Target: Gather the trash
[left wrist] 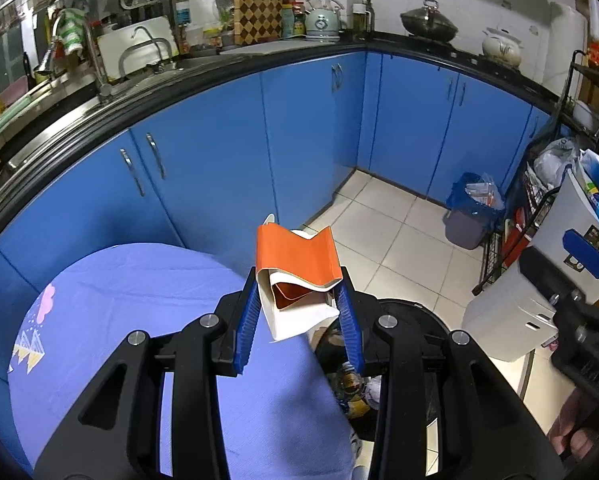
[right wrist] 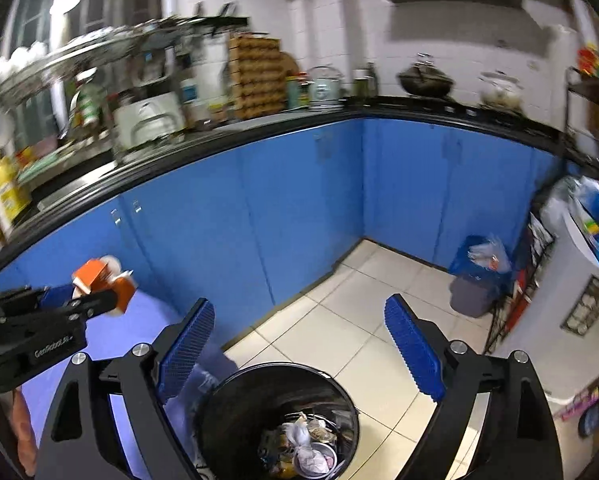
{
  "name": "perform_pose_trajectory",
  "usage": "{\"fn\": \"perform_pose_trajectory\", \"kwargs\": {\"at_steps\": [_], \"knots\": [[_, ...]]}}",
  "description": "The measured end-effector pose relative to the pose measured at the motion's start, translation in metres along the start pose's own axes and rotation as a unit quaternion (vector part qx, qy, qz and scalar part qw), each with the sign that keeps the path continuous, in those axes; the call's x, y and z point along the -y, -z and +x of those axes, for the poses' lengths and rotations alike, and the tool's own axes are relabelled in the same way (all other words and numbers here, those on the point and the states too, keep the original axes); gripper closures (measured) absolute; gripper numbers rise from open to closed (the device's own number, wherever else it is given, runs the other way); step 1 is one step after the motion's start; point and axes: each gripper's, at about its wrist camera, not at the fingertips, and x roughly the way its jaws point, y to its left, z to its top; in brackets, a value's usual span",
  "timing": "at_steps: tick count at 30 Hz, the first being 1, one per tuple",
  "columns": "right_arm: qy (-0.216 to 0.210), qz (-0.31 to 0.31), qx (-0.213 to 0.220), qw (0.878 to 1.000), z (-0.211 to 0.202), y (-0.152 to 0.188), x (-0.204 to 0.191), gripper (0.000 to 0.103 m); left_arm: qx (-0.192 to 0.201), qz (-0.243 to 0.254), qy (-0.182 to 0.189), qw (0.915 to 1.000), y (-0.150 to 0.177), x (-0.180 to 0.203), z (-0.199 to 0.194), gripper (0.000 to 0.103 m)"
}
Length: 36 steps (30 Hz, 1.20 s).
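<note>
Carton (left wrist: 295,276) — bin rim (right wrist: 235,380) below

The right gripper (right wrist: 299,348) is hanging with its blue pads wide apart and nothing between them, over a black bin (right wrist: 235,400) holding trash. At left, the left gripper (right wrist: 75,300) is clamping an orange carton (right wrist: 99,274) above a purple cloth (right wrist: 139,320). Blue cabinets (right wrist: 299,200) are lining the tiled floor (right wrist: 339,320)

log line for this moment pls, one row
task: collect trash | left gripper: shut on crushed orange carton | right gripper: open, empty, above black bin | carton not yet binned
</note>
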Motion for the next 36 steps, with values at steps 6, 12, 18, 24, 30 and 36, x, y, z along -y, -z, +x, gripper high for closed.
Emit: {"fn": "perform_pose_trajectory", "kwargs": {"at_steps": [6,12,18,24,30,36], "knots": [[0.013,0.021,-0.017,1.0,0.009,0.004,0.021,0.018,-0.007,0.008,0.017,0.9998,-0.004,0.018,0.013,0.065],[0.029,0.008,-0.023,0.999,0.016,0.007,0.026,0.018,-0.011,0.017,0.03,0.9993,-0.011,0.035,0.022,0.064],[0.045,0.0,-0.023,0.999,0.022,0.006,0.031,0.018,-0.006,0.024,0.034,0.9991,-0.018,0.045,0.027,0.039],[0.065,-0.016,-0.02,0.998,0.024,0.004,0.027,0.018,0.01,0.014,0.036,0.9992,-0.022,0.04,0.023,0.016],[0.057,-0.022,-0.025,0.998,0.023,0.004,0.013,0.018,0.008,0.01,0.033,0.9994,-0.017,0.033,0.019,0.01],[0.065,-0.031,-0.036,0.997,0.015,0.002,0.003,0.018,0.017,0.004,0.03,0.9994,-0.013,0.019,0.002,0.007]]}}
